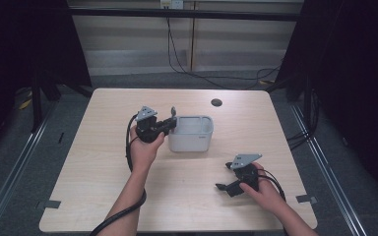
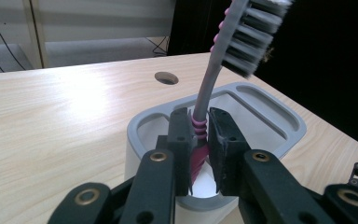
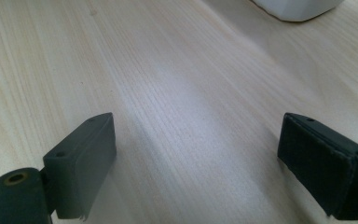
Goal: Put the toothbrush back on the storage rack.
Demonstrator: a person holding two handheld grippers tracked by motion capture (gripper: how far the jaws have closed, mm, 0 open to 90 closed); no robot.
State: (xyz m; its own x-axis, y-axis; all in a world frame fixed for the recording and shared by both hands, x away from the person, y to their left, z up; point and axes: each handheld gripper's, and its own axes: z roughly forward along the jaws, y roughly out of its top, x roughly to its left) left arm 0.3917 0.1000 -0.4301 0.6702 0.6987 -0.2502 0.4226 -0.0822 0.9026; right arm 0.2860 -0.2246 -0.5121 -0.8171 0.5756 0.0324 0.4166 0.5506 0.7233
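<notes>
So the toothbrush point(image 2: 200, 123) is clamped by the left gripper point(image 2: 199, 133) over the white holder point(image 2: 261, 112), while the right gripper point(image 3: 196, 163) is kept wide apart on bare table point(image 3: 168, 70)

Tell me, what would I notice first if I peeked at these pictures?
A toothbrush stands almost upright, pinched between the jaws of the left gripper, its bristles up and its pink end down in a grey holder near the table's middle. The right gripper, jaws wide open, rests nearer the person on the wooden table.
</notes>
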